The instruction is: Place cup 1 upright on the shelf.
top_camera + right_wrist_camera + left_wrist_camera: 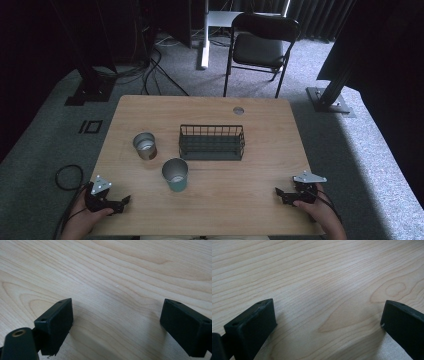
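Note:
My left gripper (125,200) rests on the wooden table (260,190) at its near left corner, held in a hand. Its jaws stand wide open over bare wood in the left gripper view (328,315). My right gripper (278,193) lies at the near right corner, also in a hand. It is open too, with nothing between its fingers (116,317). A teal metal cup (175,174) stands upright near the table's middle. A brown metal cup (145,145) stands behind and left of it. A dark wire basket (212,142) sits at the centre.
A round cable hole (238,110) marks the table's far edge. A black folding chair (260,47) stands beyond the table. Black frame posts (92,75) stand on the grey carpet at both sides. A cable loop (67,176) lies on the floor at the left.

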{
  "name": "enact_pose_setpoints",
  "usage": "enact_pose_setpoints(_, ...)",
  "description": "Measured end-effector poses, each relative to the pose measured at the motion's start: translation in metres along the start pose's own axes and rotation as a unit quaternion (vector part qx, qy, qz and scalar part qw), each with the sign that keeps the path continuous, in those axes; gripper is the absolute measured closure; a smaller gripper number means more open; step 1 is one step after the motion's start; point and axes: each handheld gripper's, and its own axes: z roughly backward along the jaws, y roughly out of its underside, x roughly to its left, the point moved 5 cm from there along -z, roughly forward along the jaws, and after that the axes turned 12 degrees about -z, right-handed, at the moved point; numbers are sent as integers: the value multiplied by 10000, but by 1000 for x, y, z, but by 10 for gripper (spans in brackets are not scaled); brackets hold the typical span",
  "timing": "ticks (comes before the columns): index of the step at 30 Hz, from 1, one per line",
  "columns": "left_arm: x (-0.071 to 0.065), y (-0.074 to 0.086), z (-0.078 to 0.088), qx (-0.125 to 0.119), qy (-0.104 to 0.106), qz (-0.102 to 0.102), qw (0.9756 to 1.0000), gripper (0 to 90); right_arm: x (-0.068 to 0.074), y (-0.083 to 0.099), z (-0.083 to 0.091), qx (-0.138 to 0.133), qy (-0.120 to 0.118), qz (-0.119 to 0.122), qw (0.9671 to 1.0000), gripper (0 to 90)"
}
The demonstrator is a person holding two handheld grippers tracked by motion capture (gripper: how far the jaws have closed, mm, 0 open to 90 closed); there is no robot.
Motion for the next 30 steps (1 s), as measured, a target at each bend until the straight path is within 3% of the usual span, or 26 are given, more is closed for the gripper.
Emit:
enact_pose_setpoints(23,0,0,0,1,-1,0,10000,5,2,3,3,31,-61,23,10000,111)
enact_pose_setpoints(30,0,0,0,1,-1,1,10000,5,10,-2,1,58,-231,129,9996,112)
